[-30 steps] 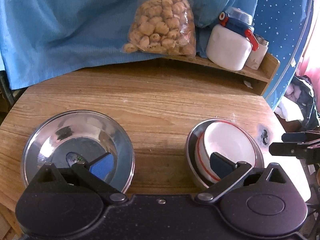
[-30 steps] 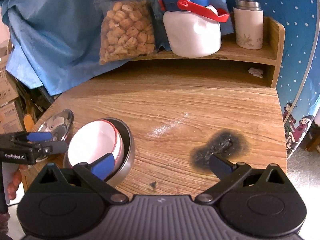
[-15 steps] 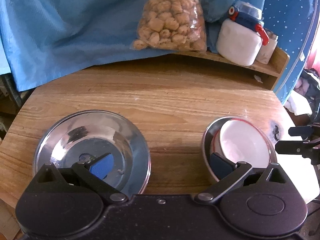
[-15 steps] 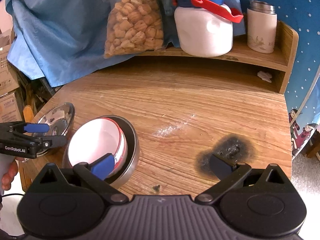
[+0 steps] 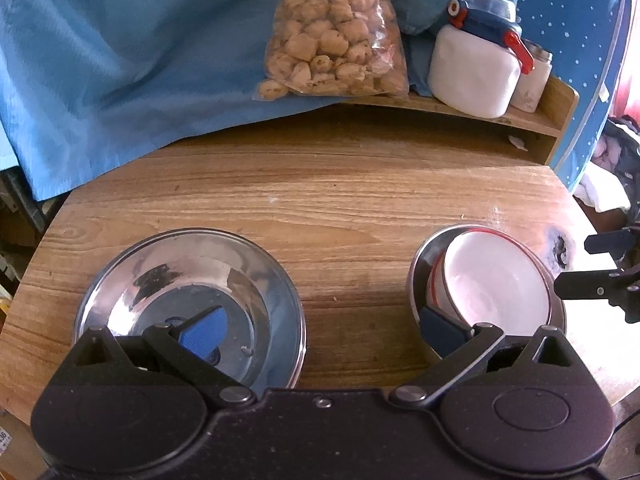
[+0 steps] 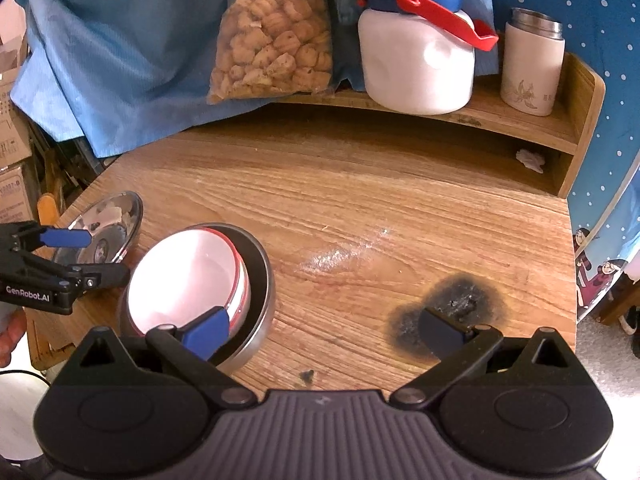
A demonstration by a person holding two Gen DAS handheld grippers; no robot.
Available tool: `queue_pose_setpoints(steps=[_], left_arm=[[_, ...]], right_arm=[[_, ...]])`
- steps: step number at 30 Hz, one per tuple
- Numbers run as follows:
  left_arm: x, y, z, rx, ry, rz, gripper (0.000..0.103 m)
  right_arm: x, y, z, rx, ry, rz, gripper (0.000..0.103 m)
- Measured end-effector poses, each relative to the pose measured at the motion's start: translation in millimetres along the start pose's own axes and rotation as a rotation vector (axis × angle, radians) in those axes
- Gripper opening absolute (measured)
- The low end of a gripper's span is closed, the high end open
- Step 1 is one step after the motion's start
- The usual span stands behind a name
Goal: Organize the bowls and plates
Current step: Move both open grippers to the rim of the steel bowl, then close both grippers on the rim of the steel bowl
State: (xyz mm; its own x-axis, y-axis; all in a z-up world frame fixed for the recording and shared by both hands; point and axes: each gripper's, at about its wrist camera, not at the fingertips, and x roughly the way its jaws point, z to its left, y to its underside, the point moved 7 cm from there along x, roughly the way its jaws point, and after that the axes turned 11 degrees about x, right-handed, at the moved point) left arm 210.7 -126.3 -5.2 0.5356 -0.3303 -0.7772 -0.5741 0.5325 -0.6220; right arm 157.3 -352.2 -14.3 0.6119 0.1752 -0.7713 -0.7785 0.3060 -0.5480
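A shiny steel plate (image 5: 188,280) lies on the wooden table at the front left; it also shows in the right wrist view (image 6: 104,228). A white bowl with a red rim (image 5: 496,280) sits tilted inside a steel bowl (image 5: 416,280) at the front right; in the right wrist view the white bowl (image 6: 184,276) and steel bowl (image 6: 262,280) are at the lower left. My left gripper (image 5: 320,330) is open and empty, hovering above the table's front edge between plate and bowls. My right gripper (image 6: 324,328) is open and empty, just right of the bowls.
A wooden shelf (image 6: 520,120) at the table's back holds a bag of snacks (image 6: 272,36), a white jug with a blue lid (image 6: 416,52) and a white flask (image 6: 532,68). Blue cloth (image 5: 120,60) hangs behind. A burnt black patch (image 6: 452,304) marks the table.
Both grippers have drawn back and risen a little, so the table looks smaller and farther. The plate and bowls have not moved.
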Motion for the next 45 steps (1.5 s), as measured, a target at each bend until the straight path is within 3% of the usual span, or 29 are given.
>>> queue_pose_setpoints(steps=[15,20,27,31,32,34,37,40,45], left_arm=[[8,-9,-16,0.096,-0.009,0.035,0.102],[7,-13,-23,0.171,-0.065,0.023,0.101],[4,-15,-32,0.169,-0.013,0.009,0.072],[6,-17,-33,0.088,0.094,0.047,0.045],[6,-17,-33,0.070,0.113,0.058,0.043],[9,-18,-34,0.037,0.144,0.081,0.032],[11,-19,-37,0.005,0.177,0.099,0.018],[13,-20,-40,-0.015,0.194,0.105,0.008],[15,-21,-43,-0.018,0.174,0.113,0.008]], right_arm=[[13,3,5,-0.076,0.054,0.036,0.103],[16,3,9,-0.117,0.070,0.025,0.102],[11,1,14,-0.152,0.077,0.009,0.089],[12,-2,15,-0.096,0.043,0.075,0.072],[12,-2,16,-0.085,0.036,0.091,0.069],[12,-3,18,-0.056,0.016,0.132,0.055],[13,-3,21,-0.018,0.013,0.169,0.051],[13,-4,24,-0.023,0.026,0.182,0.044],[17,-5,27,0.013,0.033,0.228,0.039]])
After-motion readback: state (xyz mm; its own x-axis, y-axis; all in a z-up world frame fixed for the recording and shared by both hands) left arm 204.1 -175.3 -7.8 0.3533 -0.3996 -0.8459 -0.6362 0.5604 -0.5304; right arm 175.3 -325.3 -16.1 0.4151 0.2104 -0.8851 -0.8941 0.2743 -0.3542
